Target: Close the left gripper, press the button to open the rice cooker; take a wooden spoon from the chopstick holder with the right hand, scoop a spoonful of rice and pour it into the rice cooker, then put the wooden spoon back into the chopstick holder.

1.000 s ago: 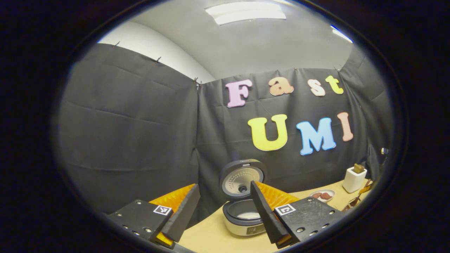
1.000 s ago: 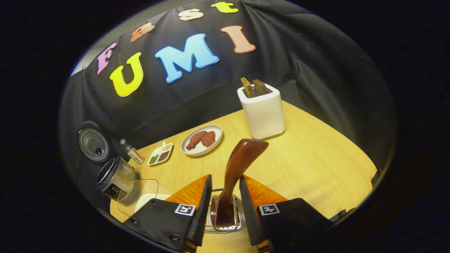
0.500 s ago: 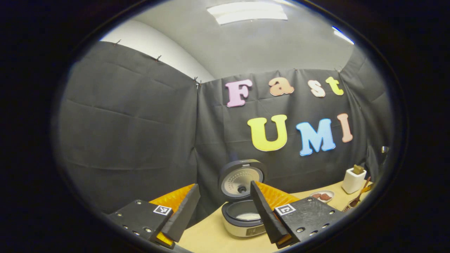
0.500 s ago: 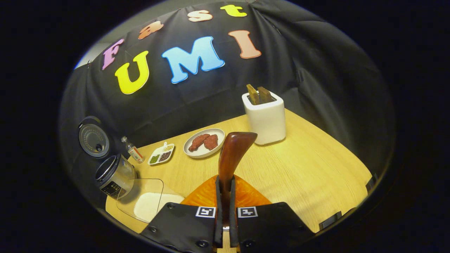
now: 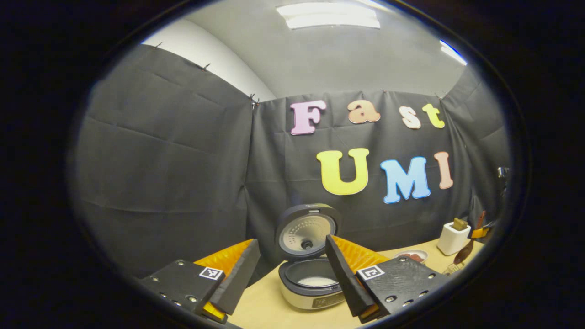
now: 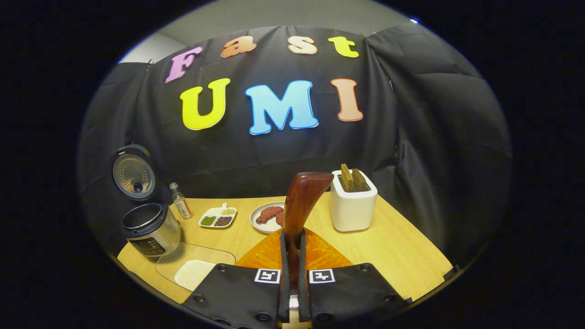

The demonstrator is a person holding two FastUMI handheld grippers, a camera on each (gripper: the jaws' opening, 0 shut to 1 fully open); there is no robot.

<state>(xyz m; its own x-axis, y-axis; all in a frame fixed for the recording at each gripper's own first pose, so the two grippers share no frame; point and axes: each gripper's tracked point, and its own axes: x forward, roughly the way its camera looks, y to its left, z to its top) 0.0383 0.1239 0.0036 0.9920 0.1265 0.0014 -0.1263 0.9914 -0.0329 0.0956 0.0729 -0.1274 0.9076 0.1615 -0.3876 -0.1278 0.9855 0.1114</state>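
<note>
Right gripper view has tipped up since a second ago: then the right tongs (image 6: 292, 256) stood spread either side of the wooden spoon (image 6: 301, 201) in its wire holder; now both fingers are pressed together on the spoon's handle and the holder is out of sight below. The spoon stands upright between the fingers, its top end level with the white toaster (image 6: 353, 208) behind it. On the counter (image 6: 411, 246), the rice cooker (image 6: 148, 226) sits at far left with its lid (image 6: 133, 172) raised, a clear tray of rice (image 6: 194, 272) in front of it, and a small bottle (image 6: 181, 206), a divided dish (image 6: 218, 218) and a plate of meat (image 6: 267, 215) farther back.

Left gripper view: the left tongs (image 5: 292, 269) hang wide apart and empty, much as before, aimed at the rice cooker (image 5: 313, 285), which has slid slightly left. Far right, the spoon (image 5: 470, 244) is held higher above the counter than earlier
</note>
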